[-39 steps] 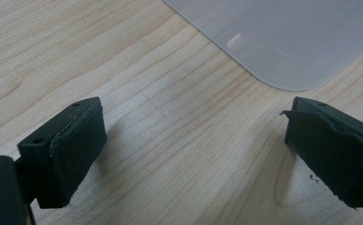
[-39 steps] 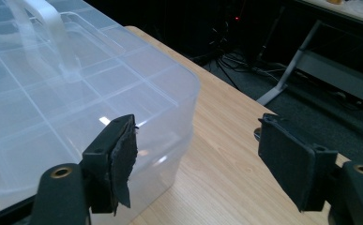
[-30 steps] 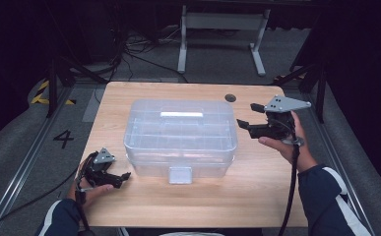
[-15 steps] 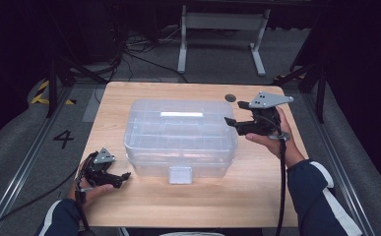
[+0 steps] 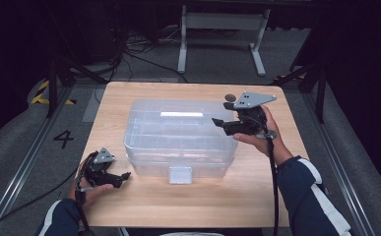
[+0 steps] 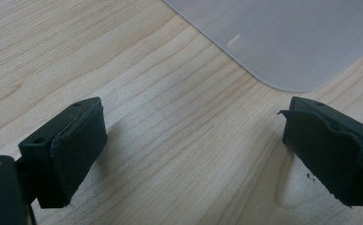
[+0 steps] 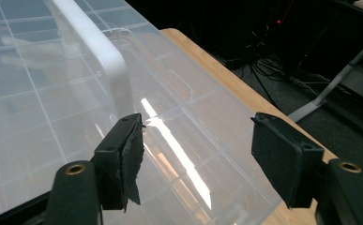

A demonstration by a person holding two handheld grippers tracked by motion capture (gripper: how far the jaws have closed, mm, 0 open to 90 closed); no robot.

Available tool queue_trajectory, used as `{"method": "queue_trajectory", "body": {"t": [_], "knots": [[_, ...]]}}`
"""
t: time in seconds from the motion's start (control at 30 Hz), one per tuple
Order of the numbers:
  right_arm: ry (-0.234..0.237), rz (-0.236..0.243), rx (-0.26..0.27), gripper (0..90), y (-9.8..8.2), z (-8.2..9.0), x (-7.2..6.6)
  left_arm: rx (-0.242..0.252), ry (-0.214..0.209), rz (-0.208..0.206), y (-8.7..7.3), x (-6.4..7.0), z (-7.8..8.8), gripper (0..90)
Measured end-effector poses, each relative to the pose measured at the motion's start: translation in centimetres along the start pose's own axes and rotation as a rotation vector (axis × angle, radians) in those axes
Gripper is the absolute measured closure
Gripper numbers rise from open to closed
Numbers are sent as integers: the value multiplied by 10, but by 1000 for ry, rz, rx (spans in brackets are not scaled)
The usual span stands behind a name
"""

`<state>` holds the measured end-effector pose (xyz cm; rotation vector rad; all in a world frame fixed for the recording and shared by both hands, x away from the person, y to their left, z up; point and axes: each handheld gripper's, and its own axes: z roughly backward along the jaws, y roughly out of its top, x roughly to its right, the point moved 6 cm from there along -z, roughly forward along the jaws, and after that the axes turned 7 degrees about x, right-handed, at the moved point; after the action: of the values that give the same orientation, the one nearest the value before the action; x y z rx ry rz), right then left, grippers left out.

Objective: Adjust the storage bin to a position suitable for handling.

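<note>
Hovering with the right gripper (image 5: 221,113) over the near end of a clear plastic box (image 5: 178,132), above a wooden table (image 5: 257,206). Jaws apart and empty, having just been closing a little. Nothing pinched between the pads, only the glossy lid (image 7: 184,117) below and beyond them.

Biggest risk: shoving the whole box across the table. Looks light and empty, so any sideways push from this gripper would likely slide it toward the left gripper (image 5: 121,179) rather than open anything. No bracing from that side. Resting low on the wood with jaws wide and empty (image 6: 193,140), the box corner (image 6: 282,42) ahead of it and clear of both pads.

Next: slipping off the lid. Smooth, sloping plastic under the right jaws, with no rim between the pads. Closing here would probably skate off or merely flex the lid.

Then: catching the white handle (image 7: 99,51), just beyond the left-hand pad in the right gripper view. Clipping it on the way down could tip the near end up.

Also: prying against the front latch (image 5: 180,174), well off to the side of the right gripper and seemingly shut. Lifting the lid with it fastened would lift the whole box.

Smallest: knocking the small dark disc (image 5: 230,98) just behind the right gripper off the table edge.
</note>
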<state>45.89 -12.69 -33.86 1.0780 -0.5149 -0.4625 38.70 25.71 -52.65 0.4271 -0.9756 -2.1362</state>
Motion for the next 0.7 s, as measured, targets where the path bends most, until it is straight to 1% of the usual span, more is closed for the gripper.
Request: {"method": "queue_trajectory", "body": {"t": [0.2, 0.33, 0.53, 0.63, 0.7], "knots": [[15, 10, -16, 374, 1, -9, -5, 0, 0, 0, 0, 0, 0, 70], [33, 25, -31, 411, 1, -12, -8, 0, -1, 1, 0, 0, 0, 70], [58, 43, -41, 509, 5, -17, -11, 0, 0, 0, 0, 0, 0, 70], [40, 65, -38, 556, 6, -21, -12, 0, 0, 0, 0, 0, 0, 70], [46, 57, -38, 567, 6, -22, -11, 0, -1, 1, 0, 0, 0, 70]]}}
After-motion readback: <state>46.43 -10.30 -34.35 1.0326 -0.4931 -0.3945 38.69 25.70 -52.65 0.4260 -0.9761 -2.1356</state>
